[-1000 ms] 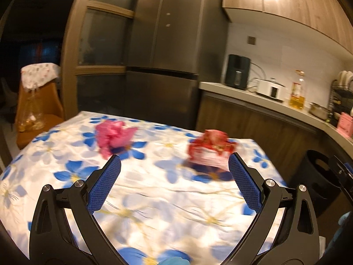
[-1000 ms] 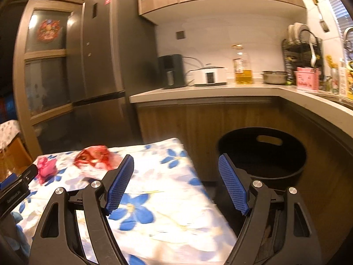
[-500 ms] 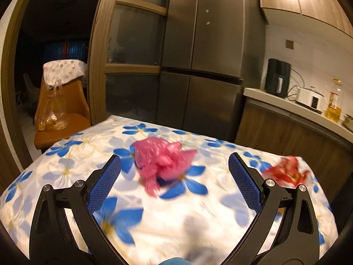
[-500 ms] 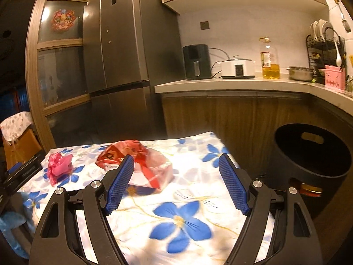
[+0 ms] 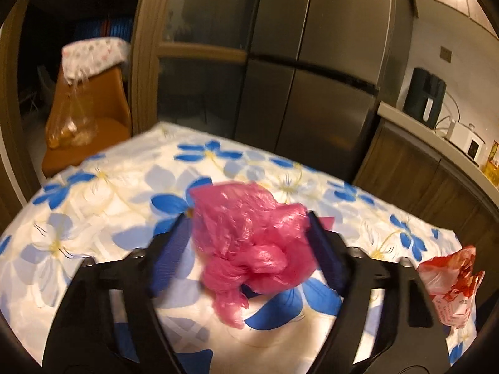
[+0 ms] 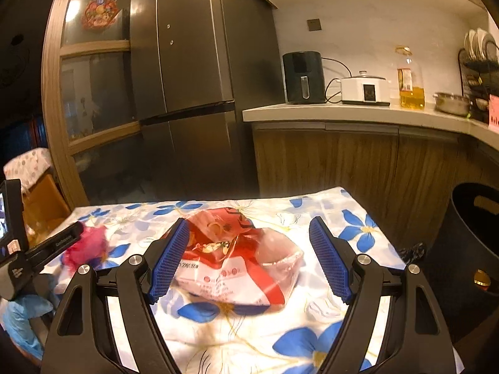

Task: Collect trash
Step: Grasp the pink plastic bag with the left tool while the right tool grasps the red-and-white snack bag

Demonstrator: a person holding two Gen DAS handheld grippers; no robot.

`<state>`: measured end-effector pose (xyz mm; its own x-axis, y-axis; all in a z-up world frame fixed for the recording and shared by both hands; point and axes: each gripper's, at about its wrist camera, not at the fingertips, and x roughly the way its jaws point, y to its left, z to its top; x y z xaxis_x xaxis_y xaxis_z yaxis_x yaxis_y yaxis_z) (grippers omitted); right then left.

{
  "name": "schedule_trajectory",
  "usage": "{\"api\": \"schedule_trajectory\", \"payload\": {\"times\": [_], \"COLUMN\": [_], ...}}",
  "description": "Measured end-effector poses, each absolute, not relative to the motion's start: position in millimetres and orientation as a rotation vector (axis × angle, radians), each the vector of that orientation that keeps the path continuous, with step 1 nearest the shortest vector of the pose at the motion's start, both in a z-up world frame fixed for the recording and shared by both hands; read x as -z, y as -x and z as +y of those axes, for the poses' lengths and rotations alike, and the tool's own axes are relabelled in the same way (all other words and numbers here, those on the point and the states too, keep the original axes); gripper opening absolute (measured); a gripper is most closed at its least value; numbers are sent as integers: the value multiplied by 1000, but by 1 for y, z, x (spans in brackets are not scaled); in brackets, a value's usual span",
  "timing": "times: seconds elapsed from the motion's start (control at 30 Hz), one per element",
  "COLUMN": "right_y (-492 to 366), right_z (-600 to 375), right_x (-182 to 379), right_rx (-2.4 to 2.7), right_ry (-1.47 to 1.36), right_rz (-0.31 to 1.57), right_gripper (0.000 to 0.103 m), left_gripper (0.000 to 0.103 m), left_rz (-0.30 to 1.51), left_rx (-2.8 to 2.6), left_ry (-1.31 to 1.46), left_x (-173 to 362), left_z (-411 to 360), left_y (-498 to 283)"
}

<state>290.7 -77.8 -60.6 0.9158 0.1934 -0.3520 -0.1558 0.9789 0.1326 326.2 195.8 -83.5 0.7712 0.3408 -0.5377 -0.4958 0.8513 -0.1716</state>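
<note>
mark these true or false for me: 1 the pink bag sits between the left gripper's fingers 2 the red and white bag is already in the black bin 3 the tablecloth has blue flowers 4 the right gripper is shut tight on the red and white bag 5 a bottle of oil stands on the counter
1. True. The pink bag lies between the fingers of the left gripper, whose jaws are closing.
2. False. The red and white bag lies on the table, apart from the black bin.
3. True. The tablecloth has blue flowers.
4. False. The right gripper stands open around it.
5. True. The bottle of oil stands on the counter.
</note>
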Motion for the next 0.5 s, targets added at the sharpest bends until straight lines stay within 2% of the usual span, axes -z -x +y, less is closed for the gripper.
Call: {"api": "schedule_trajectory", "payload": {"times": [0.03,0.17,0.3,0.5], "right_y": [-295,-309,-321,-344], "right_z": [-79,-83,-82,-86], "right_x": [62,66,75,90], "right_rx": [-174,-144,-126,-129], "right_ry": [-116,-141,-138,-170], "right_rz": [382,405,432,518], "right_gripper": [77,77,77,77], "left_gripper": [53,29,23,23], "left_rz": [533,565,541,458], "left_rx": [-449,-407,-383,-337], "left_ry": [323,323,337,382], "left_x": [87,93,92,79], "left_z": [198,197,195,187], "left_y": [-329,-335,-326,-290]}}
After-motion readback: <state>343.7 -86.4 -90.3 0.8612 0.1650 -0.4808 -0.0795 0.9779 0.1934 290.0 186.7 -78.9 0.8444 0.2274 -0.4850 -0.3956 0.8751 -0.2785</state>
